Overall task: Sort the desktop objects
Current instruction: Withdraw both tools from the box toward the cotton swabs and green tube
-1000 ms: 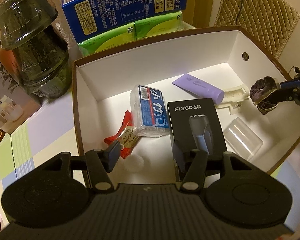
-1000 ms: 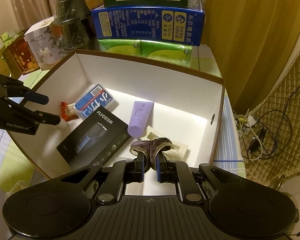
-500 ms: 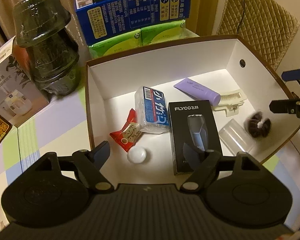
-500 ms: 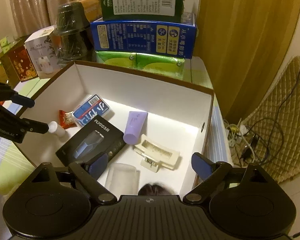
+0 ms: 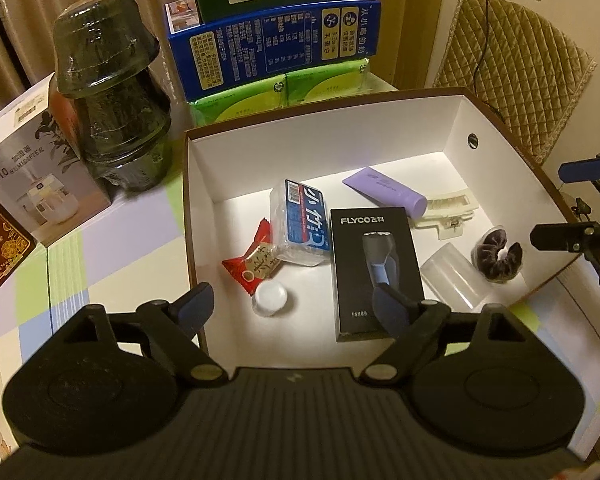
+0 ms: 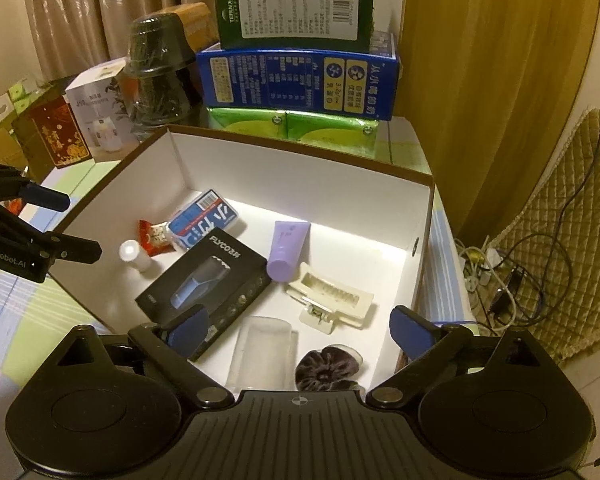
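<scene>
Both tongs hang over the white box (image 5: pixel 204 208), jaws opening wide with nothing gripped. The left gripper (image 5: pixel 296 306) sits at the lower centre of its view, above a small white bottle (image 5: pixel 269 298). The right gripper (image 6: pixel 300 328) is at the bottom of its view, the dark scrunchie (image 6: pixel 327 367) lying loose below it beside a clear cup (image 6: pixel 262 350).

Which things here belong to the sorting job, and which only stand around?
Job: box, scrunchie, shaver box, purple tube, hair clip, cup, candy.
Around: blue carton, dark jars, humidifier box.
</scene>
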Tool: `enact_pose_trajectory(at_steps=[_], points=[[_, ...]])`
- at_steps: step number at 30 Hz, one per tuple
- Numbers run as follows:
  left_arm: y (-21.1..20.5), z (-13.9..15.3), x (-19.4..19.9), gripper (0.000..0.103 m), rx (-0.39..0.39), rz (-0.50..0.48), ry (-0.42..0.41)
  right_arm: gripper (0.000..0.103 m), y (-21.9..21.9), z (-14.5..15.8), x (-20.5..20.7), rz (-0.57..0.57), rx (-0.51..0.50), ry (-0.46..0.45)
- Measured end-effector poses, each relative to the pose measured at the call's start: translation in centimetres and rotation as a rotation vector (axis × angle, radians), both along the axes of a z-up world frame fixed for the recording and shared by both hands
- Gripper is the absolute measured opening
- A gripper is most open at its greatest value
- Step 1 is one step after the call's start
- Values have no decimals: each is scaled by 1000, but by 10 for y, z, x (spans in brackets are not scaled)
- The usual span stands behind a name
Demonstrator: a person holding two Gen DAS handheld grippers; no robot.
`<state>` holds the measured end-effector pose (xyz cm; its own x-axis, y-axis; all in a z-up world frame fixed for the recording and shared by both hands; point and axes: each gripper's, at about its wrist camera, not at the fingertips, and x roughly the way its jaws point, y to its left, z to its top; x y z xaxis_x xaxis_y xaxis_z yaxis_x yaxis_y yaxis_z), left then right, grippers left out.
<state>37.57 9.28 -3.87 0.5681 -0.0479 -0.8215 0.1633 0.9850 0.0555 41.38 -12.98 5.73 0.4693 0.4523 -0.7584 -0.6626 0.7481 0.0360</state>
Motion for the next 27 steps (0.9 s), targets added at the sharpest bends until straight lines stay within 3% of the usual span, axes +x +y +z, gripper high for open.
enact_pose_trajectory(at_steps=[27], points=[[2,27,-109,87,-20,125,-55,96,-33,15,-95,-7,137,17]])
